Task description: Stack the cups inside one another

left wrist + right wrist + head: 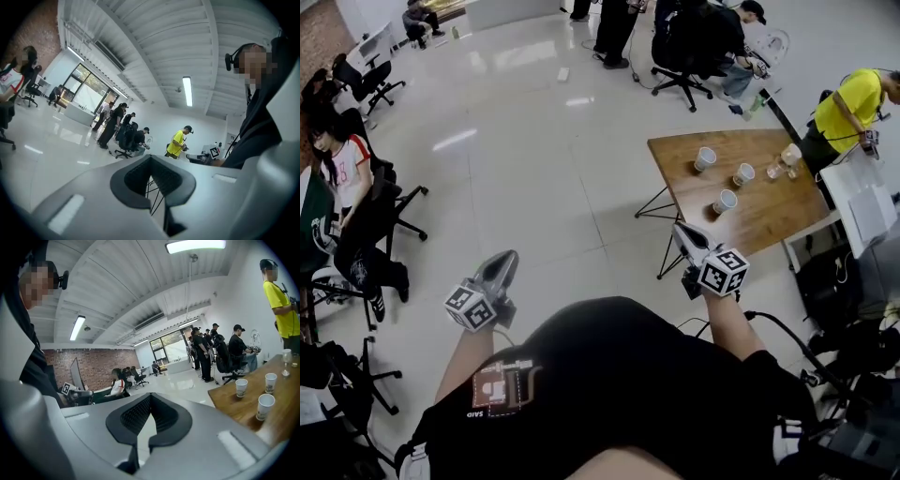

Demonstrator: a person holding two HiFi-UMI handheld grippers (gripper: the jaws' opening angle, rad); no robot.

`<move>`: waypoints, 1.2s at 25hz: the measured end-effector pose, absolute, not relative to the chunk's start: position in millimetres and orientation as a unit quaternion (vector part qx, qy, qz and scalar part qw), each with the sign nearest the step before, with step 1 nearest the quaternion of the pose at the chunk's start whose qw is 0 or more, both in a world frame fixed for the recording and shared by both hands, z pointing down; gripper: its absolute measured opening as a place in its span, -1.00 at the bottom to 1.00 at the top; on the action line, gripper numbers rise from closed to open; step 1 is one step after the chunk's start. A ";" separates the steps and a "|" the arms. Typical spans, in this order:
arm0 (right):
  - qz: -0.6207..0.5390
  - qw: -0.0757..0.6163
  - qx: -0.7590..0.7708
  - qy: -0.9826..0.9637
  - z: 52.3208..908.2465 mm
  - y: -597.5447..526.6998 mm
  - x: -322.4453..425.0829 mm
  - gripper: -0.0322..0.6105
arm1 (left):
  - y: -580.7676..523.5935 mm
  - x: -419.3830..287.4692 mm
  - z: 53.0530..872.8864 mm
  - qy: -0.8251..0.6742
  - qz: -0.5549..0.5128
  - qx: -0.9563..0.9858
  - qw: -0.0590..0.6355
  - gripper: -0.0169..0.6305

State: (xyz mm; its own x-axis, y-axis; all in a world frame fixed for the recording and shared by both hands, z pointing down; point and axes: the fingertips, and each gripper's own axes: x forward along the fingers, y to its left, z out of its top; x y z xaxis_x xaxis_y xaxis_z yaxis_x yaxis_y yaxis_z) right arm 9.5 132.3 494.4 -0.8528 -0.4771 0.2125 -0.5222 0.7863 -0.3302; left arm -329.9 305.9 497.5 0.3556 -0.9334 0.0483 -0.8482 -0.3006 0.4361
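Observation:
Three white paper cups stand apart and upright on a wooden table: one at the back, one in the middle and one nearest me. The right gripper view shows them too, at its right edge: the back cup, the middle cup and the near cup. My right gripper hovers just off the table's near corner, shut and empty. My left gripper is held over the floor far left of the table, shut with nothing in it.
A clear glass stands near the table's far right edge. A person in a yellow shirt stands beside the table. Seated people and office chairs line the left side; a white desk is at the right.

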 end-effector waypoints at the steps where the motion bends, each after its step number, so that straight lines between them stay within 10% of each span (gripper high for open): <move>1: 0.192 0.064 0.269 -0.941 498.5 126.8 6.5 -0.86 | 293.4 -332.1 498.0 -0.551 -0.107 0.803 0.199 -0.95; 30: 0.197 0.043 0.236 -0.951 504.6 -201.7 -61.6 -0.86 | -144.9 -341.6 471.3 -0.491 -0.086 0.846 0.188 -0.95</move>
